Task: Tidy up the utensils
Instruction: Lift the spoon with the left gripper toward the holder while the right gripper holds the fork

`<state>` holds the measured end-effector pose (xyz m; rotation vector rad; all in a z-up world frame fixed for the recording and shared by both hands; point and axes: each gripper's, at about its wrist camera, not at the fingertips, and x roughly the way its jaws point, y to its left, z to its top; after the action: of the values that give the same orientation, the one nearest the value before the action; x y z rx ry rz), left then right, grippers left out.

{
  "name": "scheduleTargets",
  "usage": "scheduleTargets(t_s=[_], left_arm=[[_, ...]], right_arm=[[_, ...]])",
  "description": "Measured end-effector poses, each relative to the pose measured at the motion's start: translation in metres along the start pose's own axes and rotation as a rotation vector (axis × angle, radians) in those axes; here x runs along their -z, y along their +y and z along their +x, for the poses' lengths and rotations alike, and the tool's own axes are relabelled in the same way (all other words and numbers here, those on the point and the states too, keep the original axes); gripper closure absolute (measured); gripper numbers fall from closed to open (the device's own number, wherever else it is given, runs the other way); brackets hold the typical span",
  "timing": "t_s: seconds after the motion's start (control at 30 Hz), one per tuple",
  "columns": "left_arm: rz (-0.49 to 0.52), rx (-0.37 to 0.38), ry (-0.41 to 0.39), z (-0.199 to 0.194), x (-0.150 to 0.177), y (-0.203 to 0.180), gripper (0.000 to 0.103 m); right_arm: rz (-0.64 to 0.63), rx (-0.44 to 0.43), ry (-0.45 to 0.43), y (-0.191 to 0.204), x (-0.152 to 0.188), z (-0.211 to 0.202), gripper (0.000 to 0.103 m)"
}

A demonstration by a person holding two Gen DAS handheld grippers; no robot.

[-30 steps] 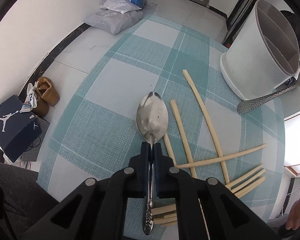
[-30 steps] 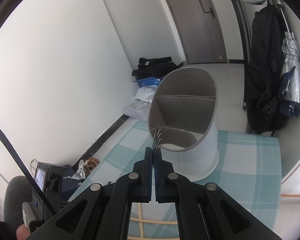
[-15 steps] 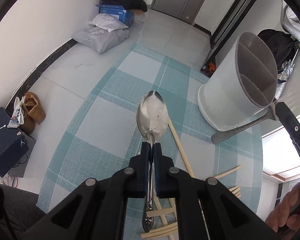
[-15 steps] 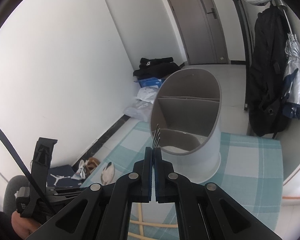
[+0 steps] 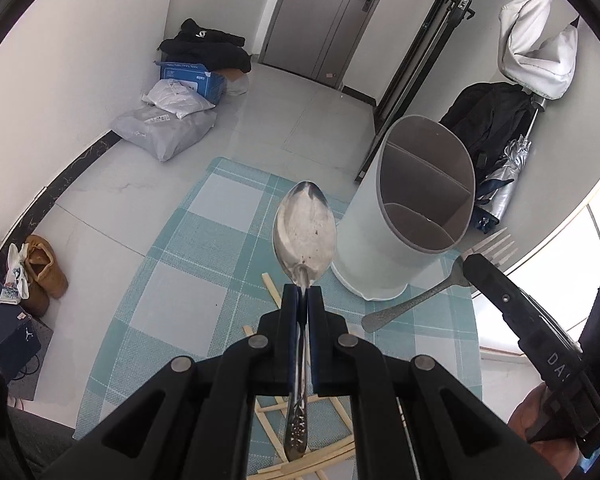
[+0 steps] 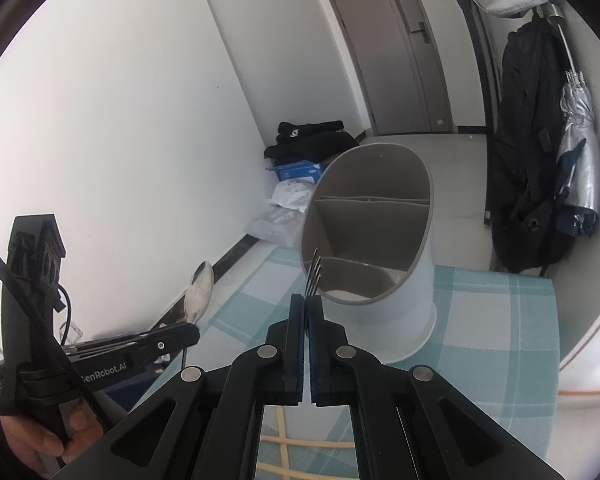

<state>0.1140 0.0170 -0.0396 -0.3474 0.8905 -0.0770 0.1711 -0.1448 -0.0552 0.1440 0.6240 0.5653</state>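
My left gripper (image 5: 302, 294) is shut on a metal spoon (image 5: 305, 229), bowl pointing forward, held in the air left of a white divided utensil holder (image 5: 396, 240). My right gripper (image 6: 307, 304) is shut on a metal fork (image 6: 313, 276), tines edge-on and pointing at the holder (image 6: 380, 304). The fork (image 5: 440, 290) also shows in the left wrist view, right of the holder. The spoon (image 6: 199, 292) and left gripper (image 6: 180, 336) show at the left of the right wrist view. Several wooden chopsticks (image 5: 274, 292) lie on the checked cloth under the grippers.
The table carries a teal and white checked cloth (image 5: 204, 240). Below on the floor are bags (image 5: 168, 132), a blue box (image 5: 190, 74), shoes (image 5: 40, 268) and a dark box (image 5: 4, 324). A black coat and umbrella (image 6: 540, 160) hang at the right.
My left gripper has lifted and tilted up with the spoon, closer to the holder. My right gripper with the fork has held near the holder's rim.
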Motion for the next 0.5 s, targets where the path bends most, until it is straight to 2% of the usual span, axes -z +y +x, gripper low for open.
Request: scheduleTargets(t_s=[0.07, 0.13, 0.2, 0.23, 0.3, 0.43, 0.5], left_arm=[[0.015, -0.001, 0.036, 0.005, 0.002, 0.001, 0.101], [0.030, -0.038, 0.076, 0.010, 0.005, 0.001, 0.101], [0.050, -0.034, 0.165, 0.024, 0.008, 0.007, 0.101], [0.055, -0.050, 0.208, 0.031, 0.010, 0.011, 0.101], [0.055, -0.099, 0.234, 0.037, 0.014, 0.021, 0.101], [0.044, -0.071, 0.392, 0.060, 0.021, 0.037, 0.101], [0.048, -0.080, 0.444, 0.066, 0.025, 0.041, 0.100]], right_arm=[[0.015, -0.004, 0.005, 0.000, 0.000, -0.001, 0.102], [0.025, -0.008, 0.002, -0.001, 0.000, -0.006, 0.102], [0.039, -0.016, 0.000, -0.001, -0.001, -0.011, 0.102], [0.045, -0.020, -0.002, -0.002, 0.000, -0.013, 0.102], [0.052, -0.023, -0.007, -0.002, 0.000, -0.015, 0.102], [0.058, -0.028, -0.005, -0.003, 0.001, -0.013, 0.102], [0.058, -0.030, -0.002, -0.004, 0.001, -0.011, 0.102]])
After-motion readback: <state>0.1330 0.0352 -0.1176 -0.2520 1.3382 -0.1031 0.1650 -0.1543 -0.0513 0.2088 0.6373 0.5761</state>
